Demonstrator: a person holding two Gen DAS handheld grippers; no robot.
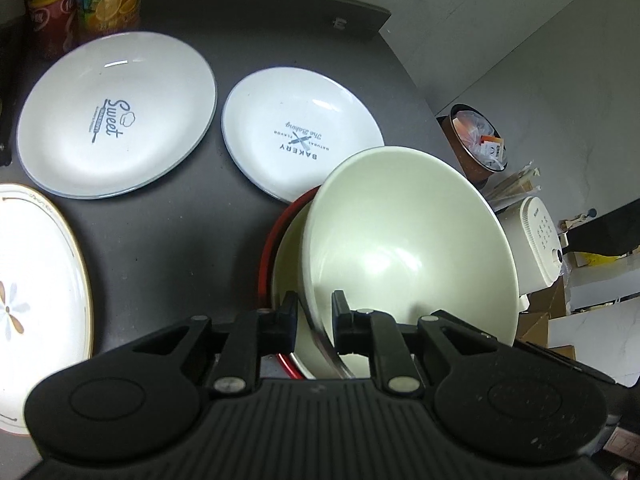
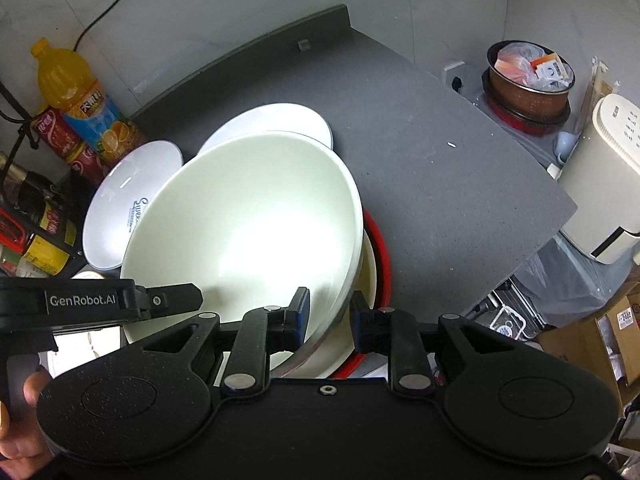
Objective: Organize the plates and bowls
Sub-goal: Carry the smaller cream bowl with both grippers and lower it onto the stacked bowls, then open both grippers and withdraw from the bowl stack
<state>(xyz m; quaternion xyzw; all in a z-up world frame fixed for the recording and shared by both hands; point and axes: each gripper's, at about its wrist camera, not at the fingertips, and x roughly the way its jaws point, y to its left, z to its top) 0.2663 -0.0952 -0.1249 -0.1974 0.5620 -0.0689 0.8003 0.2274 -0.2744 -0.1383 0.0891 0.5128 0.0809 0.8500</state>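
A large cream bowl hangs tilted over a red-rimmed bowl on the dark table. My left gripper is shut on the cream bowl's near rim. In the right wrist view my right gripper is shut on the rim at the bowl's right side. The left gripper's black housing shows at the bowl's left edge. Beyond lie a white "Sweet" plate and a white "Bakery" plate. A gold-rimmed floral plate lies at the left.
An orange juice bottle and red cans stand at the table's back left. Off the right edge are a pot with a bag, a white appliance and cardboard boxes. A hand shows bottom left.
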